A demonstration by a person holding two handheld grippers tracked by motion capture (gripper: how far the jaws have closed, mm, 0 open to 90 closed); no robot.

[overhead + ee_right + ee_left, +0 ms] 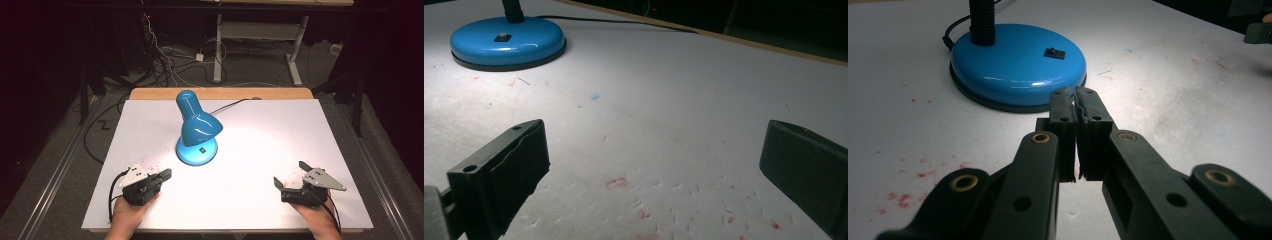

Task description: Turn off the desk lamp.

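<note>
Glossy blue desk lamp (pixel 197 129), lit

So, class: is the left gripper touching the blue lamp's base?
Apart. The high view shows white table between the left gripper and the lamp base; the left gripper view shows its shut jaws short of the base.

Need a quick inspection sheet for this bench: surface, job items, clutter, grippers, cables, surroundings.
Surface: white sheet over a wooden table, flecked with red marks, brightly lit under the lamp.
Job's things: blue desk lamp, upright, shade tilted down, small switch on its round base.
Clutter: nothing seen.
Grippers: left gripper with jaws closed, empty, pointing at the lamp base; right gripper with jaws wide apart, empty, near the front right.
Cables: lamp cord runs to the table's back edge; loose wires on the floor behind.
Surroundings: dark room, metal table legs beyond.
</note>
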